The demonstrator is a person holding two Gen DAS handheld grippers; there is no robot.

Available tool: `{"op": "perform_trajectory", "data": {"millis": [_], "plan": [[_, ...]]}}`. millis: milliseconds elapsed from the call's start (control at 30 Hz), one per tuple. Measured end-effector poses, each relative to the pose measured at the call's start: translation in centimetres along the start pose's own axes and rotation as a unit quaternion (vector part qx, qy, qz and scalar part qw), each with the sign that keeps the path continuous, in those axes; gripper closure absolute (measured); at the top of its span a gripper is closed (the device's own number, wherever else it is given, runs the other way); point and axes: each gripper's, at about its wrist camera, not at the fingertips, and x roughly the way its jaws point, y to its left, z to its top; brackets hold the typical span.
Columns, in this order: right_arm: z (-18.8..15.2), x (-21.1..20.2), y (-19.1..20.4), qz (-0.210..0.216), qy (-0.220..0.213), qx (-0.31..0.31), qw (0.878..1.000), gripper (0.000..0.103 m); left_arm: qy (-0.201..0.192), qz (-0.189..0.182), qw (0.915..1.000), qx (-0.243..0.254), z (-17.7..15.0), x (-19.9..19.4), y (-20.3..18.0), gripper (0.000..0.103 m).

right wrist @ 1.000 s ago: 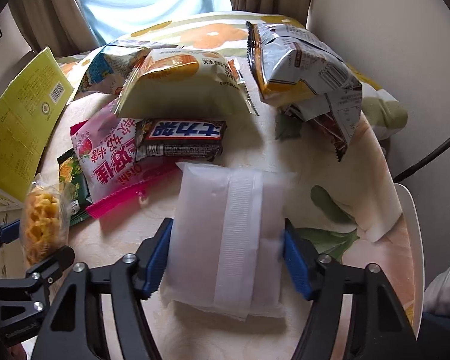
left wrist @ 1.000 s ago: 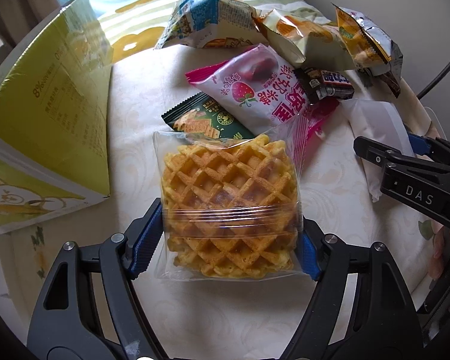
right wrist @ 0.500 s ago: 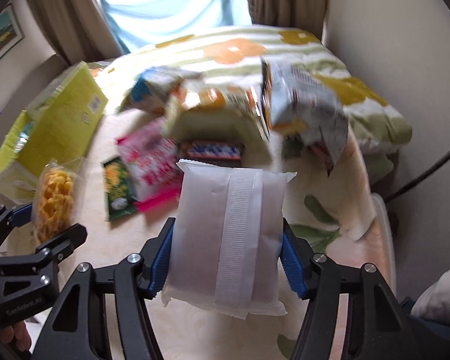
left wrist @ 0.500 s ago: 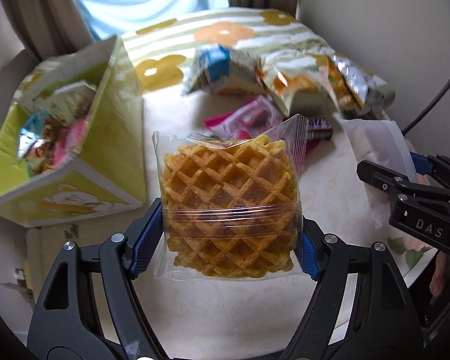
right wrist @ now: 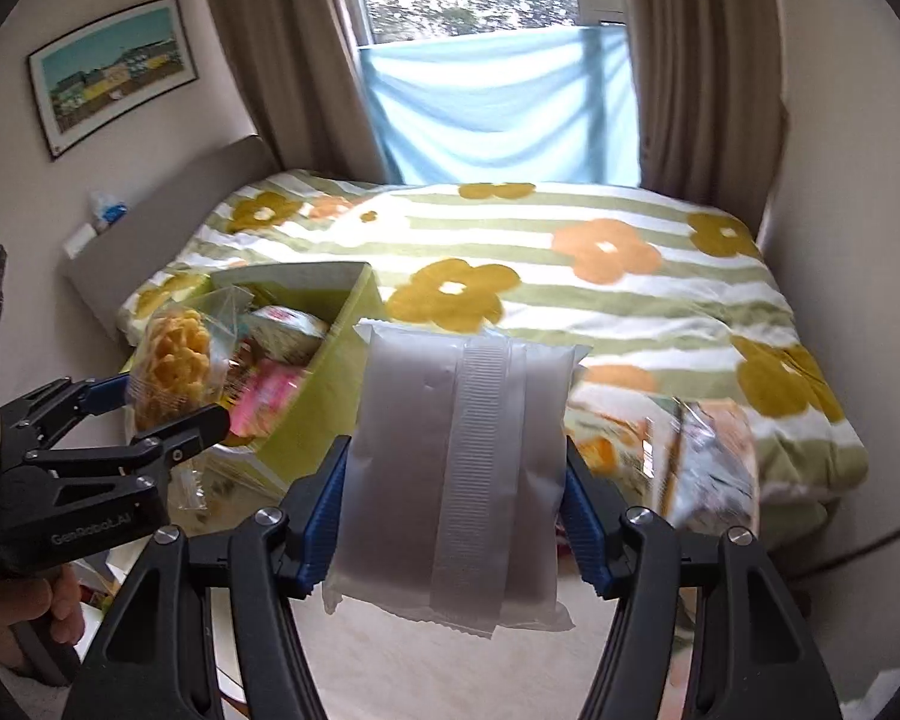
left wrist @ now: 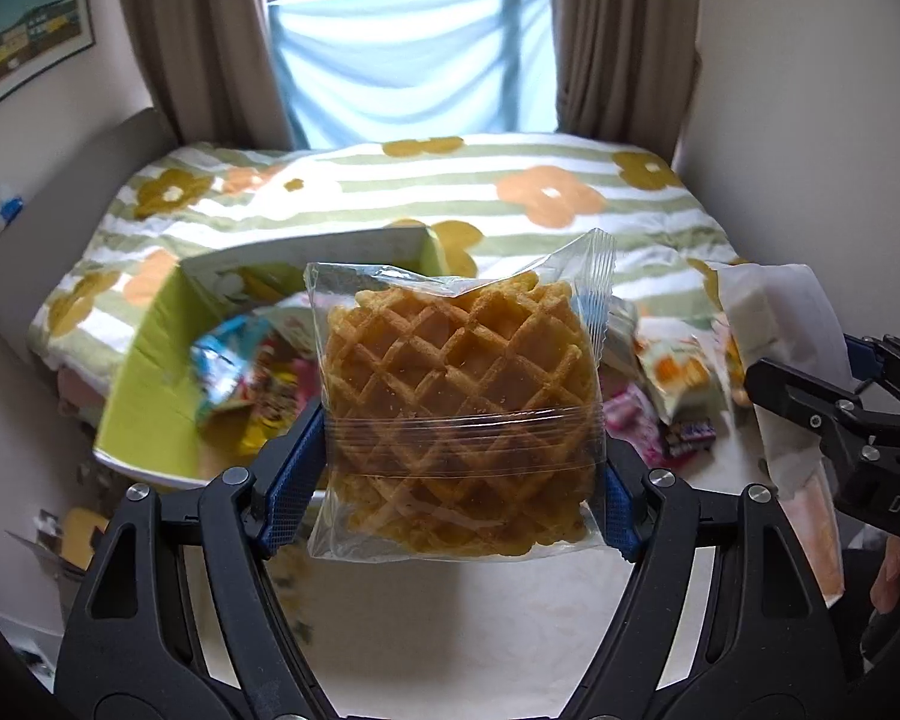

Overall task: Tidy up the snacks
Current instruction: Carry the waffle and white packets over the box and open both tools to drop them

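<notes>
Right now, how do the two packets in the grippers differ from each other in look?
The waffle packet in the left gripper is clear film, so the golden lattice waffle inside shows; the white packet in the right gripper is cloudy white and hides its contents. The white packet shows a ribbed seam down its middle; the waffle packet has a band across it. Both are clamped by their side edges between blue pads, clear of the table.

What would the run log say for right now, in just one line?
left gripper: shut on waffle pack | right gripper: shut on white packet | both held above table | green box: open, holds snacks
</notes>
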Motion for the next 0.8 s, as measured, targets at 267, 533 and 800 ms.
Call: {"op": "perform_trajectory", "data": {"millis": [267, 533, 800], "plan": [[4.1, 4.3, 7.6, 0.042, 0.004, -0.015, 0.999, 0.044, 0.004, 0.016, 0.9997, -0.018, 2.4, 1.5, 9.6, 0.029], [7.1, 10.8, 14.6, 0.054, 0.02, -0.013, 0.998, 0.044, 0.041, 0.021, 0.9988, -0.02, 2.5, 6.2, 19.3, 0.029], [7.4, 15.3, 18.1, 0.035, 0.059, 0.004, 0.998, 0.044, 0.087, -0.006, 0.996, -0.015, 1.2, 11.3, 23.4, 0.029]]}}
